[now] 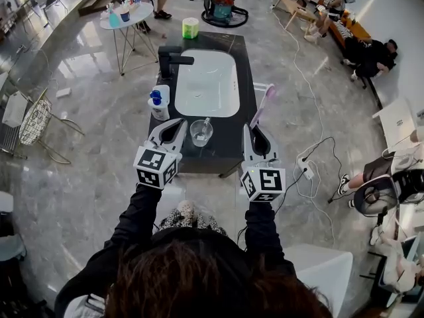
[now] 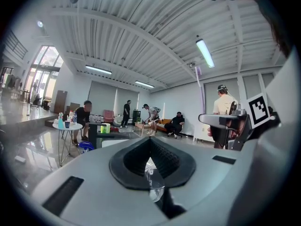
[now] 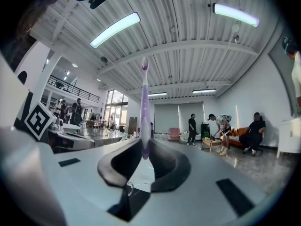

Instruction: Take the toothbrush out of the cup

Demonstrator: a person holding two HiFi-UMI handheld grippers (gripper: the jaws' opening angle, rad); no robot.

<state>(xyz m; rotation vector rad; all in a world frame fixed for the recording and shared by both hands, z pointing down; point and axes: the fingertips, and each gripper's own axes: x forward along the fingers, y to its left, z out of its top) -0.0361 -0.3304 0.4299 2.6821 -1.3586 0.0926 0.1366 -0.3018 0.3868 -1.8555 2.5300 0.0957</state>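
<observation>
My right gripper (image 1: 254,128) is shut on the lower handle of a lilac toothbrush (image 1: 262,105), held clear of the cup over the counter's right edge. In the right gripper view the toothbrush (image 3: 144,112) stands upright out of the jaws (image 3: 143,150). The clear glass cup (image 1: 201,132) stands on the black counter between the two grippers. My left gripper (image 1: 180,124) is shut just left of the cup; I cannot tell whether it touches it. In the left gripper view a sliver of glass (image 2: 153,185) shows low between the jaws (image 2: 150,147), and the toothbrush (image 2: 198,86) rises at the right.
The black counter (image 1: 242,58) holds a white basin (image 1: 205,81), a black tap (image 1: 173,59), a blue-capped white bottle (image 1: 159,103) and a green roll (image 1: 191,27). A round side table (image 1: 126,15) stands at the back left. Cables (image 1: 311,167) lie on the floor at the right. People sit and stand behind.
</observation>
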